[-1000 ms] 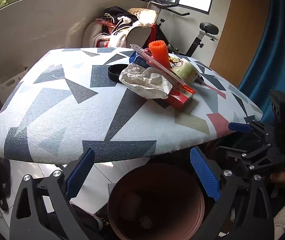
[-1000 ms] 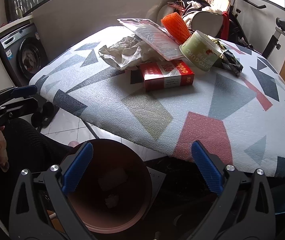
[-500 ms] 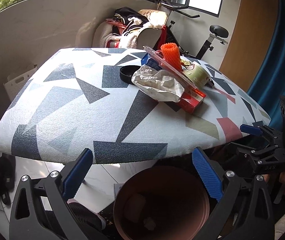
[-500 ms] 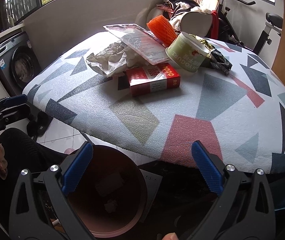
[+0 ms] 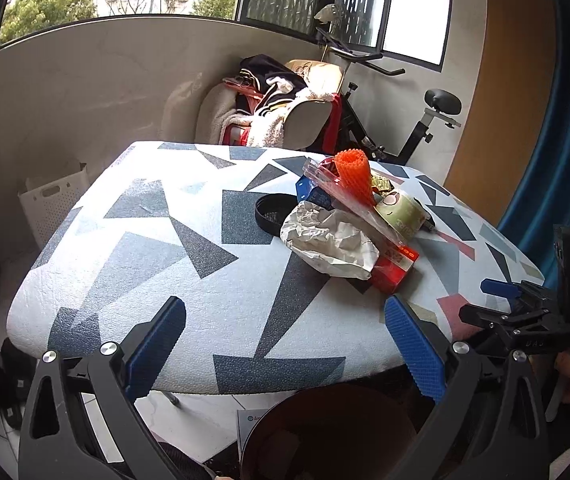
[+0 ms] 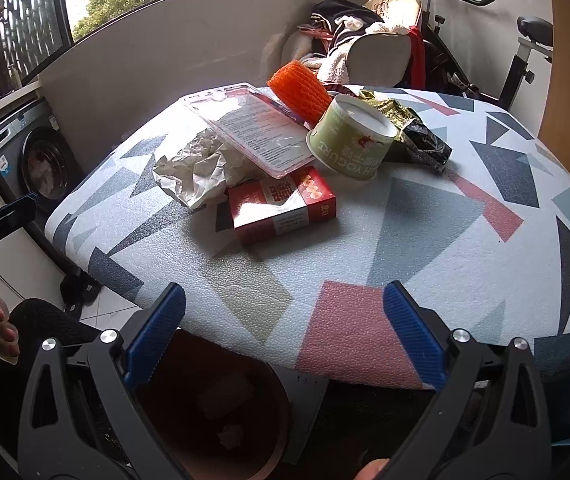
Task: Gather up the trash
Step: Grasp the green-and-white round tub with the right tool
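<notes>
Left gripper and right gripper: fingers spread wide, holding nothing, above brown bin. Red carton on table.

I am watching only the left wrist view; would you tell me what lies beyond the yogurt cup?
Observer: A crumpled dark wrapper lies against the yogurt cup, on its right side in the right wrist view.
Operator: Thank you. Is the red box pinned down?
Observer: Only its far end: the clear plastic package overlaps the red box; the near end is bare.
Operator: And the right hand-held gripper?
Observer: The right hand-held gripper is wide open and empty, at the table edge above the brown bin.
</notes>
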Demonstrator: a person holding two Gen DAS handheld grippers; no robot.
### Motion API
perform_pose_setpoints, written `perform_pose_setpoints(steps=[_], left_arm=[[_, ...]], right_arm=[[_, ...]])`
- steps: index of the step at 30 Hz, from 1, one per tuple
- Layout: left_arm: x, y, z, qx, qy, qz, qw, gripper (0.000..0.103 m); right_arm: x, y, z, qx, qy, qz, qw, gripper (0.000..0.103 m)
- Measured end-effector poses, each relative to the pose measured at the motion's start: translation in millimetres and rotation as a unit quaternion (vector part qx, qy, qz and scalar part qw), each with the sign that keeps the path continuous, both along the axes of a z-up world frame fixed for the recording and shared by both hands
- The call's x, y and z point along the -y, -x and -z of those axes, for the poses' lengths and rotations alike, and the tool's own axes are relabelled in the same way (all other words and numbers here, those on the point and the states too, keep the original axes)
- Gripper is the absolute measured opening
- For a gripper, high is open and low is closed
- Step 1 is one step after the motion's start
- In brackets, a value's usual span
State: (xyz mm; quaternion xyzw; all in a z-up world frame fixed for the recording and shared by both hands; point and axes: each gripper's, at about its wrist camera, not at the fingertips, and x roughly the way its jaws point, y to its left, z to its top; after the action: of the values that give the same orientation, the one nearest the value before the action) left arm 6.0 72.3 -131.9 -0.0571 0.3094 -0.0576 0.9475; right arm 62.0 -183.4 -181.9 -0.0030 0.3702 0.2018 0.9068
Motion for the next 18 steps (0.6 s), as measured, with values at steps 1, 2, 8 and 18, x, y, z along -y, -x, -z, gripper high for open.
perform_pose_setpoints(steps=[1, 2, 8, 18], left_arm=[[-2.2, -4.5, -2.4, -0.002, 0.006, -0.001, 1.0000, 0.097], [-4.0, -7.8, -4.6, -0.001, 0.009, -0.004, 1.0000, 0.097], [-8.5, -29.6, -11.4, -0.003, -0.006, -0.037, 0.9993, 0.097], [-27.9, -50.8, -7.7, -0.010, 0.014, -0.059, 0.9981, 0.097]], right_arm=[[0.3, -6.1, -4.3, 0.008, 0.006, 0.003, 1.000, 0.097], [1.3, -13.8, -9.5, 0.019, 0.013, 0.012, 1.000, 0.097], [15.2, -70.4, -34.0, 0.061, -0.015, 0.059, 0.996, 0.097], [18.3, -155.5, -12.5, 0.016, -0.063, 0.097, 0.993, 0.097]])
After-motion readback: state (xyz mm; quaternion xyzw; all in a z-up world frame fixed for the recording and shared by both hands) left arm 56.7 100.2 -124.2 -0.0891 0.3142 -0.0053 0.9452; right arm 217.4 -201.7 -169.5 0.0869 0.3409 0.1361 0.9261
